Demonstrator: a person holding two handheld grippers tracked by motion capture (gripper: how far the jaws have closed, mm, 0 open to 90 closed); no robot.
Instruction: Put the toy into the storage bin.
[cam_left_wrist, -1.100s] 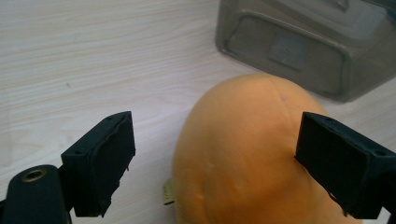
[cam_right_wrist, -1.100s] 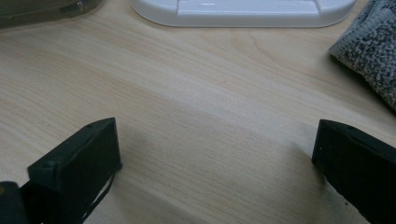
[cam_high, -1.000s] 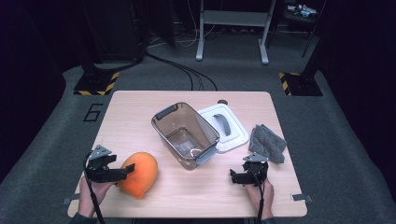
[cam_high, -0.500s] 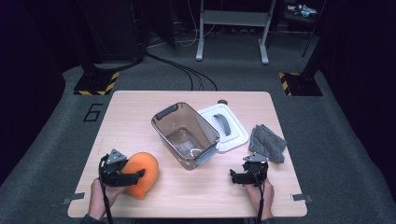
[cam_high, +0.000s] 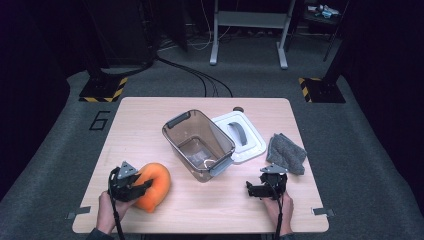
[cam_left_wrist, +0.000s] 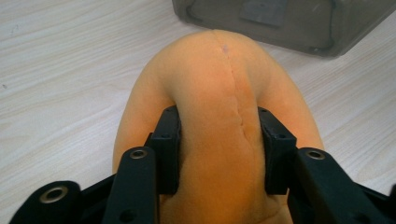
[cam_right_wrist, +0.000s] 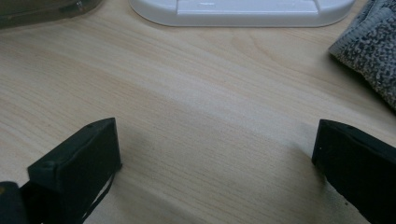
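On the table (cam_high: 150, 125), the bin (cam_high: 198, 144) sits mid-table; the lid (cam_high: 239, 136) touches its right side; the cloth (cam_high: 286, 153) lies further right; the plush (cam_high: 152, 186) (front left) lies before the bin.

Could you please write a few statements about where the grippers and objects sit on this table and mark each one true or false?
1. The left gripper has its jaws pressed into the orange plush toy. True.
2. The right gripper holds the grey cloth. False: its jaws stand wide apart over bare table.
3. The white lid is on the clear bin. False: it lies beside the open bin.
4. The cloth lies to the right of the lid. True.
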